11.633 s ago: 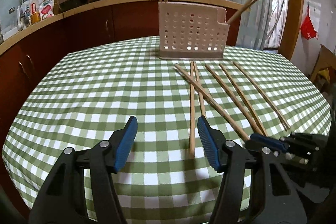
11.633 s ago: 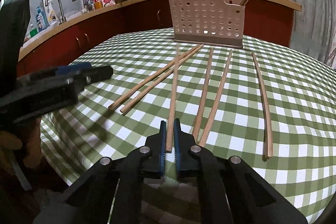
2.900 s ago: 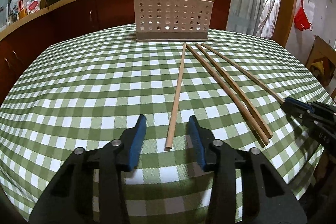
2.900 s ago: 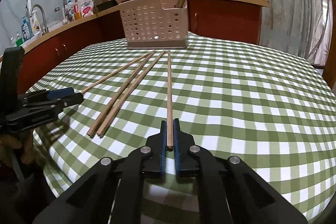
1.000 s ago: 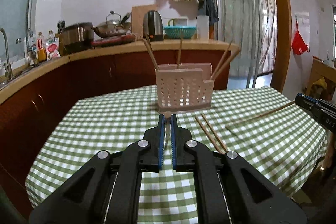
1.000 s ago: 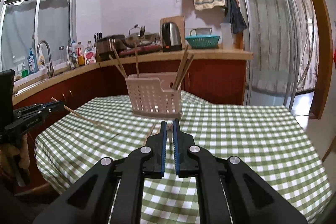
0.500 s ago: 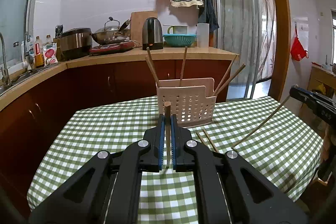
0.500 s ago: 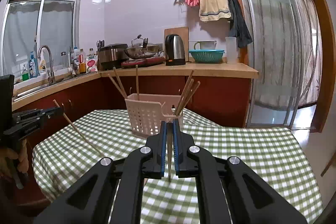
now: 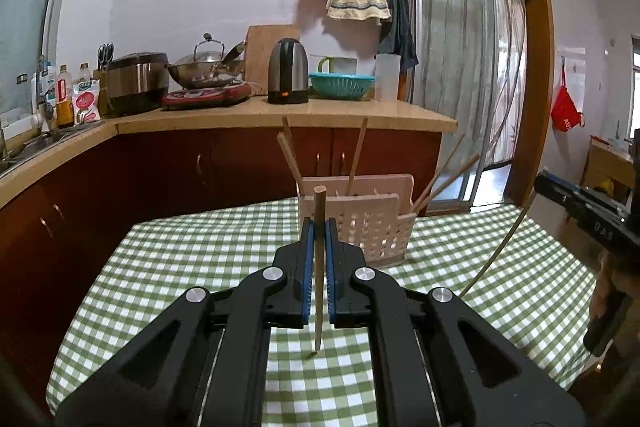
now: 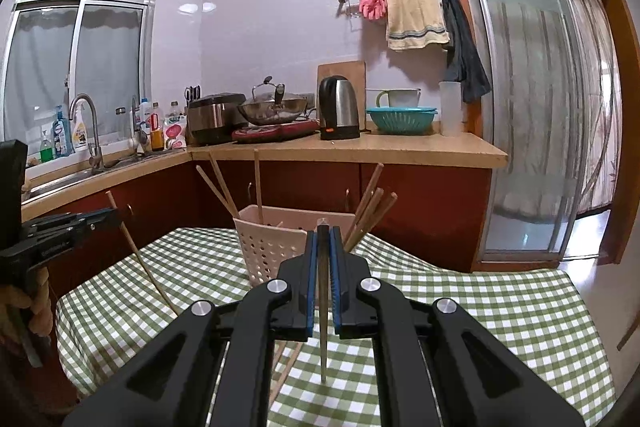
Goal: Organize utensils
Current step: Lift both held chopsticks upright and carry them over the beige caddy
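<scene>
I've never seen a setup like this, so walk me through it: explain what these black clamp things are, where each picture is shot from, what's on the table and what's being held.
There is no robot arm here. A person holds a hand-operated gripper in each hand, and a wide-angle camera on each looks forward along its jaws.

One picture is from the left gripper, the other from the right gripper. Each also shows up at the edge of the other's view.

The surface is a table with a green checked tablecloth. On it stands a pale perforated utensil holder with several chopsticks already leaning in it. At least one loose chopstick shows on the cloth.

Both pairs of jaws are shut, each on one wooden chopstick held roughly upright: the left chopstick, the right chopstick.
</scene>
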`<state>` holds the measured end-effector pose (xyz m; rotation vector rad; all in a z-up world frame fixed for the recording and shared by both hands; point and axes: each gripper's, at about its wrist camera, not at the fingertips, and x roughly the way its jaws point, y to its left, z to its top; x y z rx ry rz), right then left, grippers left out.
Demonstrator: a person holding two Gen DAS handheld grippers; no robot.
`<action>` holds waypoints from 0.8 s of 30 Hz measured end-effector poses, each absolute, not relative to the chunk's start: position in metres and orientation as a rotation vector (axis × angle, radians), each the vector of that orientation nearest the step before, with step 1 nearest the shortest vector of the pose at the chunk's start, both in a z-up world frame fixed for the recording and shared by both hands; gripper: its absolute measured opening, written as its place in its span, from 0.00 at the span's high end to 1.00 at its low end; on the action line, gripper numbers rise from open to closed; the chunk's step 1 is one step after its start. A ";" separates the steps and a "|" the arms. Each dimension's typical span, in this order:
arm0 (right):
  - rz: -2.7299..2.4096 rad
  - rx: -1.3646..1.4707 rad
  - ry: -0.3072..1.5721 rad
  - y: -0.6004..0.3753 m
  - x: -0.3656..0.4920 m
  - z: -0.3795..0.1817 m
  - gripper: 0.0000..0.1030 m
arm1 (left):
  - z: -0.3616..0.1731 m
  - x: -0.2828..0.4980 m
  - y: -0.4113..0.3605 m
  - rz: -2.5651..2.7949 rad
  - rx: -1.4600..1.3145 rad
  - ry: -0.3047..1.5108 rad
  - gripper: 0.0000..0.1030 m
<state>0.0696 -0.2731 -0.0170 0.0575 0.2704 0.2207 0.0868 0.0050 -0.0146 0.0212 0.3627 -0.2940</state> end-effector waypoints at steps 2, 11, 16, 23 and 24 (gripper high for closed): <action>0.227 0.058 0.259 -0.272 0.073 -0.011 0.94 | -0.006 0.090 0.005 -0.310 0.011 0.349 0.94; 0.268 0.054 0.130 -0.267 0.094 0.037 0.94 | 0.049 0.112 -0.007 -0.360 0.001 0.222 0.94; 0.280 0.050 0.060 -0.265 0.117 0.061 0.94 | 0.078 0.130 -0.016 -0.355 0.010 0.139 0.94; 0.280 0.046 0.009 -0.264 0.154 0.076 0.94 | 0.096 0.169 -0.026 -0.326 0.006 0.084 0.94; 0.280 0.048 0.008 -0.264 0.158 0.076 0.94 | 0.094 0.176 -0.030 -0.327 0.007 0.088 0.94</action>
